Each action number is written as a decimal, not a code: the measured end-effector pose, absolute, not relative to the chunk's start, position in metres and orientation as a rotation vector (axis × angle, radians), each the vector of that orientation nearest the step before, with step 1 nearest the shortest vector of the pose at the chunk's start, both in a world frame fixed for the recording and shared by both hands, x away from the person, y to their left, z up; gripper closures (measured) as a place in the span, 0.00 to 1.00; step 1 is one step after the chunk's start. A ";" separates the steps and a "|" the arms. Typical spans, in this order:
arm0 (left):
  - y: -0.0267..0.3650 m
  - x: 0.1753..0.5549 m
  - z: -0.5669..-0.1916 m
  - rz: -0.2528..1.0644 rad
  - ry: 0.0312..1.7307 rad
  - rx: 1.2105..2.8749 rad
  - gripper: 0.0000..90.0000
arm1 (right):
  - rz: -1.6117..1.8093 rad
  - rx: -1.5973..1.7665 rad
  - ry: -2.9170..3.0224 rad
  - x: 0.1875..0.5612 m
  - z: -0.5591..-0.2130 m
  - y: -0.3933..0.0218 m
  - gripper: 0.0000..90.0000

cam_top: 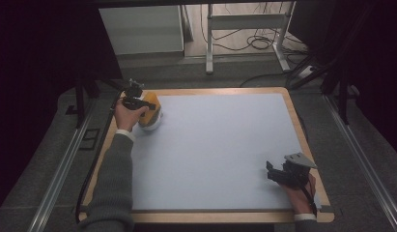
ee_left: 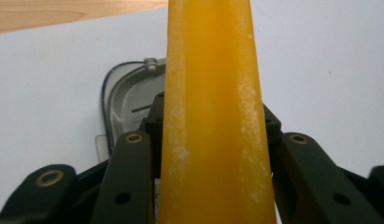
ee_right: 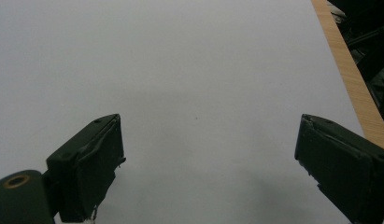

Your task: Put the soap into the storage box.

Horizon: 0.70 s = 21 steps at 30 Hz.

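High view: left gripper [cam_top: 138, 103] sits at far-left corner of the pale grey mat [cam_top: 220, 145], clamped on a yellow-orange translucent block [cam_top: 150, 109], w/ a white-and-clear object [cam_top: 155, 123] just below it. Right gripper [cam_top: 278, 175] rests near-right, nothing in it.

Left gripper view: block [ee_left: 213, 116] pinched between jaws; clear grey-rimmed lid-like piece [ee_left: 126, 100] beneath, partly hidden, can't ID it. Risk: smooth tapering block could slip if the grip eases.

Right gripper view: jaws wide apart over bare mat [ee_right: 203, 70].

Orange block [ee_left: 213, 116], black tongs [ee_right: 208, 172], pale grey mat [cam_top: 220, 145], wooden table [cam_top: 312, 145]
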State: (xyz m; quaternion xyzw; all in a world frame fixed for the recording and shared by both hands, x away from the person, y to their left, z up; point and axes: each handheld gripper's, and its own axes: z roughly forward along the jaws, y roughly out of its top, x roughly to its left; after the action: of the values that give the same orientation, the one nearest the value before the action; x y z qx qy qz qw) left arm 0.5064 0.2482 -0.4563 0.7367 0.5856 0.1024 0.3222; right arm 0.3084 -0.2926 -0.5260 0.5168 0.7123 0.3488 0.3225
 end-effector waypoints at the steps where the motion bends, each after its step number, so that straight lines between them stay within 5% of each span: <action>1: 0.249 0.507 -0.457 0.272 1.543 1.931 0.68 | 0.916 1.356 1.870 0.308 -0.526 -0.293 0.09; 17: 0.250 0.516 -0.479 0.264 1.600 1.915 0.68 | 0.916 1.354 1.870 0.308 -0.526 -0.293 0.09; 21: 0.250 0.512 -0.472 0.329 1.576 1.883 0.55 | 0.914 1.353 1.871 0.308 -0.526 -0.292 0.09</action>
State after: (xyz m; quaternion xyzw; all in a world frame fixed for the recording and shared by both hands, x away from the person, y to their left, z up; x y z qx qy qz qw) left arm 0.5117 0.2505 -0.4721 0.7185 0.6014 0.1256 0.3260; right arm 0.3084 -0.2924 -0.5260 0.5155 0.7129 0.3484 0.3233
